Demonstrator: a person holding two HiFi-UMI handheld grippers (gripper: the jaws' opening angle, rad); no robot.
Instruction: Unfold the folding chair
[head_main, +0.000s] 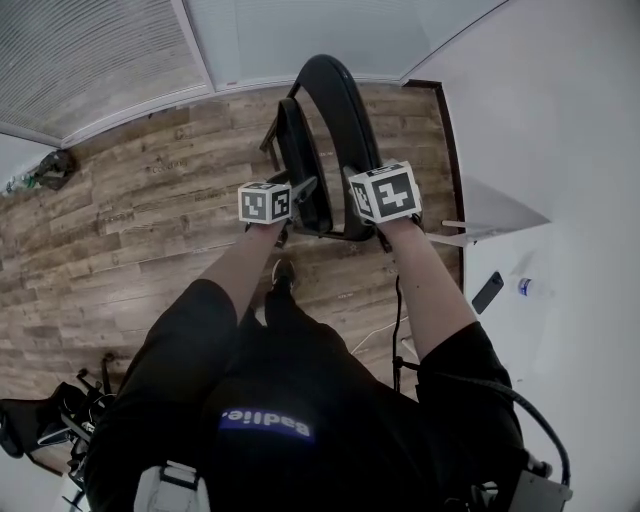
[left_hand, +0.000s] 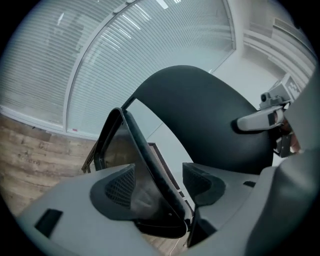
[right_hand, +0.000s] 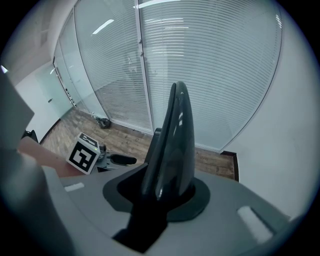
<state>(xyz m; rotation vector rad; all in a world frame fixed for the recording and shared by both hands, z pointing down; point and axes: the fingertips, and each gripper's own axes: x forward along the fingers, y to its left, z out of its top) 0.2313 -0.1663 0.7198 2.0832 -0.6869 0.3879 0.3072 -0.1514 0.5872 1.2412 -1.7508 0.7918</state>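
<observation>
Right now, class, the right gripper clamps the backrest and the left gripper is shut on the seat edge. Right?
No. The left gripper view shows the left gripper open, jaws apart with the seat edge between them. The right gripper does clamp the backrest.

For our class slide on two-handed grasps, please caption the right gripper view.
The right gripper clamps the folding chair's black backrest edge-on, with window blinds behind.

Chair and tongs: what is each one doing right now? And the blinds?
Folding chair: standing on the floor, not yet unfolded.
Left tongs: open, with the seat edge between them.
Right tongs: shut on the backrest.
Blinds: down.
</observation>
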